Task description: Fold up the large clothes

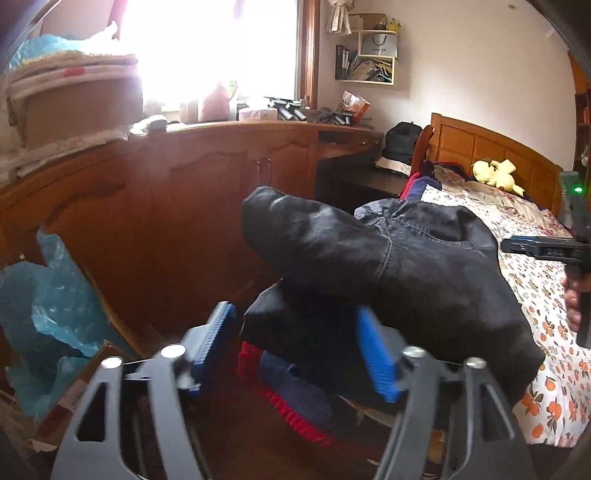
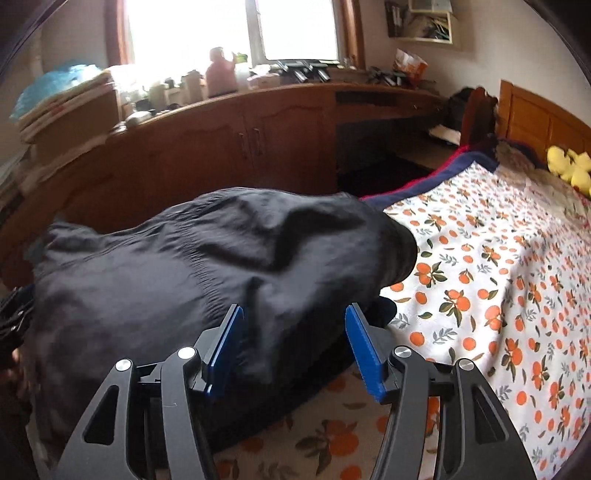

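A bulky black garment (image 2: 192, 280) lies bunched in thick folds at the bed's (image 2: 498, 258) near-left corner, resting on the orange-printed bedspread (image 2: 480, 295) and spilling past the left edge toward the floor; in the left wrist view its denim-like seams and a rolled end (image 1: 280, 218) jut out over that edge. The left gripper (image 1: 295, 350) sits low beside the bed's left edge with its blue-padded fingers (image 1: 373, 354) spread wide; a fold of the garment lies between them, the right pad just against the cloth and the left pad clear of it, so nothing is pinched. The right gripper (image 2: 293, 347) hangs over the garment's bedward side, fingers (image 2: 364, 350) spread apart with a ridge of black fabric rising between them, the pads not pressing on it. Under the garment, a red and navy blanket edge (image 1: 288, 391) shows along the side of the bed. A yellow plush toy (image 2: 569, 166) lies near the wooden headboard (image 1: 491, 147) at the far end. Beyond the bed's left edge stands a long wooden cabinet (image 2: 221, 136) under the bright window (image 2: 229, 29), its top crowded with bottles and boxes.
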### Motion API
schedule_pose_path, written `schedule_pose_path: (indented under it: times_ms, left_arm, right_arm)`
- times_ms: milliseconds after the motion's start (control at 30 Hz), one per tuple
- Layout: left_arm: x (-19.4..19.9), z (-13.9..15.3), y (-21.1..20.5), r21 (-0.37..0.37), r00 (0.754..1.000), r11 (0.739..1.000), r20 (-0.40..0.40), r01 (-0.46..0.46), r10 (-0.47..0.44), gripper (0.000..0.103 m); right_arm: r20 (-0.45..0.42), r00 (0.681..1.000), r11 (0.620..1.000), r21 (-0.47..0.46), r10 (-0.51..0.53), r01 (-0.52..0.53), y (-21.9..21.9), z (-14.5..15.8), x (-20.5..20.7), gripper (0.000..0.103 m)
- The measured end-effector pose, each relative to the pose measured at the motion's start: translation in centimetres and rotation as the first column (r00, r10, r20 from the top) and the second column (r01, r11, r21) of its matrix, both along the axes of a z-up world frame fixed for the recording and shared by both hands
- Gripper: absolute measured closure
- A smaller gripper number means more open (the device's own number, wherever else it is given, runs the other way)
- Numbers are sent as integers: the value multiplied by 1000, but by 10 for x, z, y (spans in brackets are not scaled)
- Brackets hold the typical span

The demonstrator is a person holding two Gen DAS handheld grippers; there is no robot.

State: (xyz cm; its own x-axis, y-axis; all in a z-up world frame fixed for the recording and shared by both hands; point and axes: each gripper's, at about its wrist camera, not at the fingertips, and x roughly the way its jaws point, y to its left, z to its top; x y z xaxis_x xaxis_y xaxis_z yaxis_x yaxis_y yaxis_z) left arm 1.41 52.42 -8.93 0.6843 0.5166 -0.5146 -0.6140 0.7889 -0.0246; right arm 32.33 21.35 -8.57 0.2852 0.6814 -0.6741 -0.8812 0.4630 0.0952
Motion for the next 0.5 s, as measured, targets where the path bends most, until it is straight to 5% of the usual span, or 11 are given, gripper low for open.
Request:
schedule_pose_path:
  times_ms: [133,300,500]
  left_arm:
    - [-10,15,-19,26,999,1000,32,6,-7,9]
    - [0,48,-39,54,993,995,78,80,-84,12]
    - [45,57,-38,12,979,980,29,200,-200,82]
  right_arm:
    - [-1,1000,999,27,30,-30,-15,9,-18,46]
    - [-19,998,997,55,62,-60,-23,16,-39,46]
    - [-37,992,992,59,118,-115,-11,11,-65,46]
